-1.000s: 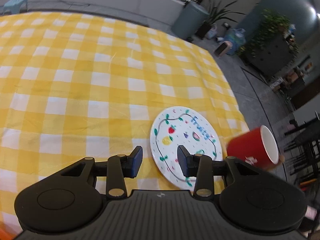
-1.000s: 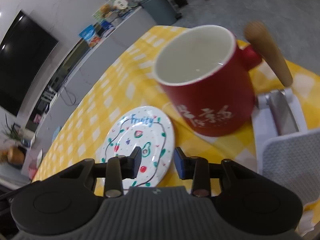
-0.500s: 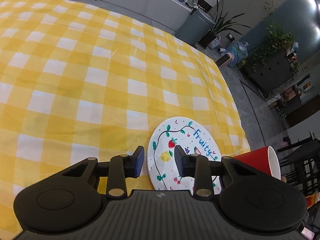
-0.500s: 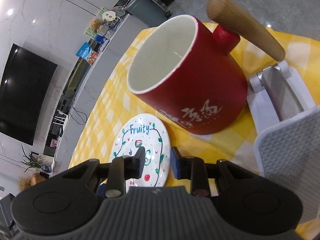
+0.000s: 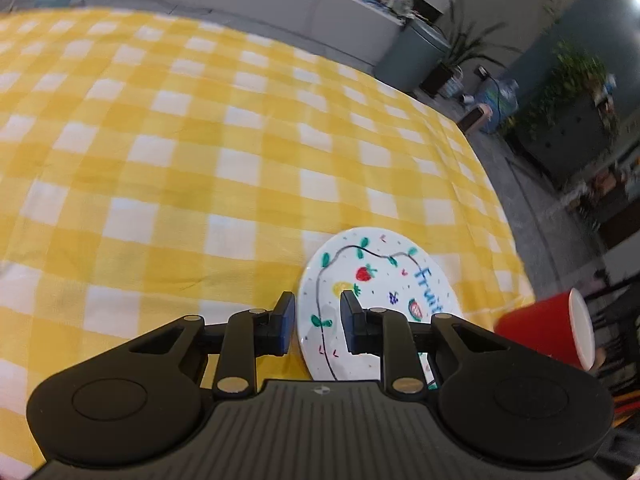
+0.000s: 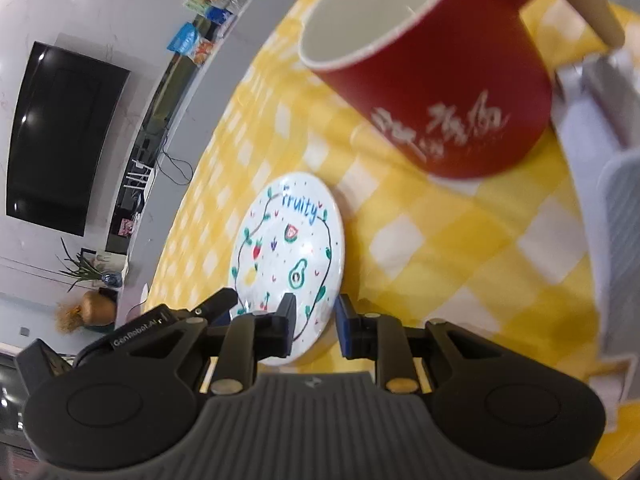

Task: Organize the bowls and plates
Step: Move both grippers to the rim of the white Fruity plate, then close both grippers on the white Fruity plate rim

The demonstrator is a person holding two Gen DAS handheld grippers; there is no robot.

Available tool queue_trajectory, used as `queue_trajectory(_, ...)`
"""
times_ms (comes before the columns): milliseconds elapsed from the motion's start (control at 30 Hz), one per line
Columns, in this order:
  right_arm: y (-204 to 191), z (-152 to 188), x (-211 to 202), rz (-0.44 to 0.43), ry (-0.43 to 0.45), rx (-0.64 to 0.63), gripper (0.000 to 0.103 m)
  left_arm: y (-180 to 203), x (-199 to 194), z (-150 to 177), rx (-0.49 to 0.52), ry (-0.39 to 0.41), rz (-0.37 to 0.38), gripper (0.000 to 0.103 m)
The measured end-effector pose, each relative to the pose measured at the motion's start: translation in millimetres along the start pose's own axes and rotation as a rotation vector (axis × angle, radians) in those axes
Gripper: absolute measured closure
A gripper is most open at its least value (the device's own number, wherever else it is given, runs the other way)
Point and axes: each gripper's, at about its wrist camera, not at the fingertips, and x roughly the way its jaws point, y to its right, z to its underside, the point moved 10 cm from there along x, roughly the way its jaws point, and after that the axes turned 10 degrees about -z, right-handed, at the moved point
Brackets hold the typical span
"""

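A white plate (image 5: 380, 284) painted with fruit and the word "Fruity" lies flat on the yellow checked tablecloth (image 5: 200, 140). My left gripper (image 5: 318, 324) is open just above the plate's near left edge. The plate also shows in the right wrist view (image 6: 288, 256), with my right gripper (image 6: 314, 326) open at its near rim. A red bowl-like mug (image 6: 432, 80) with white lettering and a wooden handle (image 6: 588, 4) stands behind the plate; it also shows in the left wrist view (image 5: 548, 332) at the right.
A grey-white dish rack (image 6: 612, 200) stands at the right of the red mug. The left gripper's body (image 6: 160, 324) shows at the plate's left. The table's far edge drops to a floor with a bin (image 5: 416, 56) and plants.
Both grippers have moved closer to the plate and lower. The right gripper's view has swung so the red mug sits higher and farther right. Both jaws keep the same gap.
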Motion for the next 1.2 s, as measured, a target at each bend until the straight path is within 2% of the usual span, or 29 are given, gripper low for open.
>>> queue_trajectory(100, 1.1, -13.7, -9.5, 0.034, 0.079, -0.033, 0.082, -5.3, 0.9, -3.8, -0.045, -0.001, 0.008, 0.076)
queue_trajectory(167, 1.8, -22.9, -11.7, 0.004, 0.111, -0.031, 0.082, -5.1, 4.8, -3.7, -0.061, -0.012, 0.017, 0.076)
queue_trajectory(367, 15.3, -22.5, -3.3, -0.011, 0.121, 0.027, 0.083, -5.7, 10.4, -4.3, -0.094, -0.011, 0.027, 0.076)
queue_trajectory(433, 17.3, -24.5, -2.9, -0.031, 0.14, 0.032, 0.087, -8.6, 11.1, -4.5, -0.134, -0.021, 0.043, 0.08)
queue_trajectory(633, 18.6, -23.3, 1.7, -0.064, 0.144, 0.055, 0.088, -19.4, 14.3, -5.1, -0.267, -0.043, 0.118, 0.083)
queue_trajectory(733, 19.6, -23.6, 1.9, -0.075, 0.146, 0.054, 0.088, -21.6, 16.7, -5.7, -0.303, -0.039, 0.129, 0.083)
queue_trajectory(800, 21.3, -22.2, 0.1, -0.076, 0.15, 0.062, 0.091, -20.9, 17.4, -5.9, -0.303, -0.032, 0.13, 0.083)
queue_trajectory(900, 26.0, -21.1, -3.7, -0.069, 0.155, 0.067, 0.098, -20.2, 17.5, -5.2, -0.318, -0.026, 0.131, 0.089)
queue_trajectory(1000, 17.3, -22.1, -5.0, -0.042, 0.161, -0.012, 0.098, -25.8, 17.8, -2.9, -0.42, -0.024, 0.156, 0.092)
queue_trajectory(1100, 6.6, -22.6, -7.0, -0.057, 0.166, -0.063, 0.098, -24.5, 11.1, -6.0, -0.419, 0.012, 0.16, 0.097)
queue_trajectory(1200, 6.4, -23.5, -10.3, -0.085, 0.165, -0.027, 0.098, -22.3, 4.0, -7.7, -0.418, 0.019, 0.162, 0.097)
